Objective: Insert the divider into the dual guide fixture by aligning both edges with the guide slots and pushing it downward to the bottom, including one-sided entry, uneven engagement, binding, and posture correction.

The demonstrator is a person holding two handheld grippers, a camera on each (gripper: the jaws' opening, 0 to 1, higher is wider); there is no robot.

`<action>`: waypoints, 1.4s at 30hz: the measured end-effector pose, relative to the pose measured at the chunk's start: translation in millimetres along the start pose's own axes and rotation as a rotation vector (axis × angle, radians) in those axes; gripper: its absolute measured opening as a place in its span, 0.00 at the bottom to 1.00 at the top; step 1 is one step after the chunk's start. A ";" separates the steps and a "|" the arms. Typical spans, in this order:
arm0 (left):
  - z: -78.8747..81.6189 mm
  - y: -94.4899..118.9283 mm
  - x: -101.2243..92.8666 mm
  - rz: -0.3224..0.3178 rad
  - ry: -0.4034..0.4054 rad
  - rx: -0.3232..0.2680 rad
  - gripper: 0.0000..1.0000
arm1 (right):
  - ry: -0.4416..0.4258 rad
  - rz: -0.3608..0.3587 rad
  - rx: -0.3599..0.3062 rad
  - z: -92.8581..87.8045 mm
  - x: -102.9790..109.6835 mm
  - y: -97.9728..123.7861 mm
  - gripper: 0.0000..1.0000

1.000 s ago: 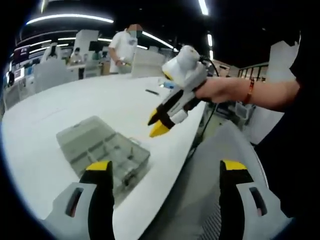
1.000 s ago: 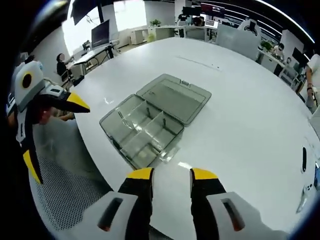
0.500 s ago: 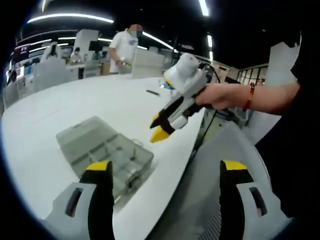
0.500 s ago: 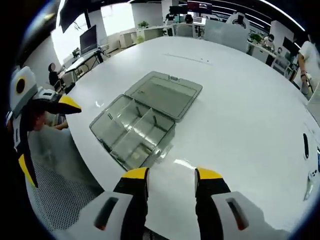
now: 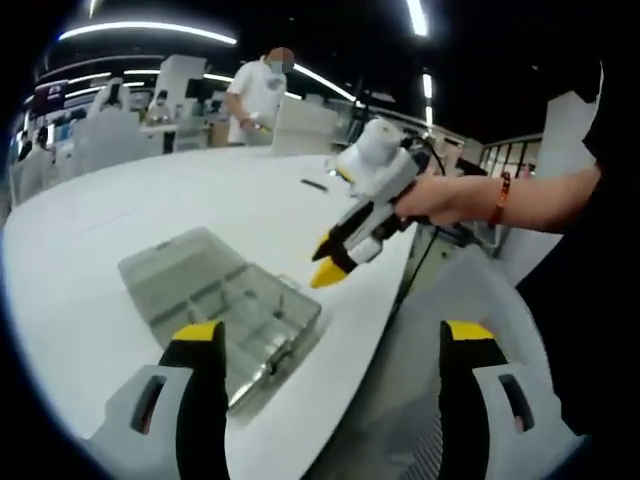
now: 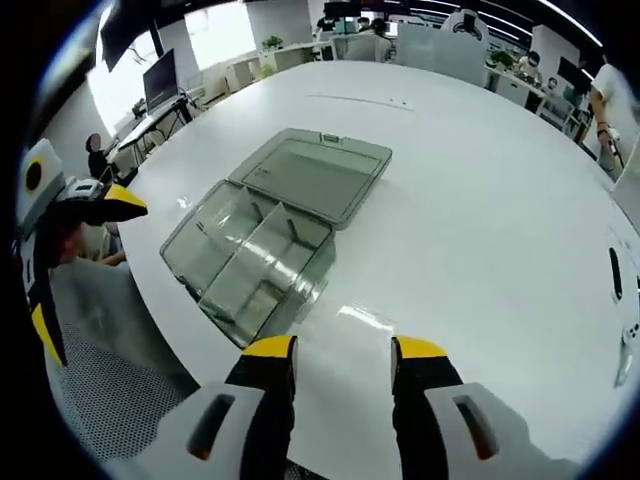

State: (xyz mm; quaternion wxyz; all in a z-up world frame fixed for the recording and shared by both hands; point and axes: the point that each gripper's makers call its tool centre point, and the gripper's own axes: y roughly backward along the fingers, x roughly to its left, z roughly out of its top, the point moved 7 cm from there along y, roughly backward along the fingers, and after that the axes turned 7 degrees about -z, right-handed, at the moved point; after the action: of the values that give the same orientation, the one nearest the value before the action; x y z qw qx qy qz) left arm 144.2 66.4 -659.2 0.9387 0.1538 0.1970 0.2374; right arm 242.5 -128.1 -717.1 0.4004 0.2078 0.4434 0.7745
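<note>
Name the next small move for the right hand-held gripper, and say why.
Probably bring the right hand-held gripper forward and down toward the clear compartment box: its jaws stand open and empty above the white table, short of the box, whose lid lies open.

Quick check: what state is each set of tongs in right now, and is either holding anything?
Left tongs: open wide, holding nothing.
Right tongs: open with a narrower gap, holding nothing, above the white table near the clear box.

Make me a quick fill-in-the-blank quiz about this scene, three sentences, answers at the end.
1. The clear plastic compartment box has its lid ____.
2. The box rests on a round ____ table.
3. The left hand-held gripper has its jaws spread ____, holding nothing.

Missing words: open; white; wide
</note>
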 end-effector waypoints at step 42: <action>-9.6 8.9 16.8 0.039 0.058 -0.007 0.87 | -0.062 -0.065 0.109 -12.2 7.9 -32.7 0.37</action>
State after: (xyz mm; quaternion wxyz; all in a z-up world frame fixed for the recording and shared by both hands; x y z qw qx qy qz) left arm 150.1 84.2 -669.2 0.9282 0.1474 0.2205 0.2609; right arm 243.9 -118.8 -751.6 0.4269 0.2385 0.4788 0.7291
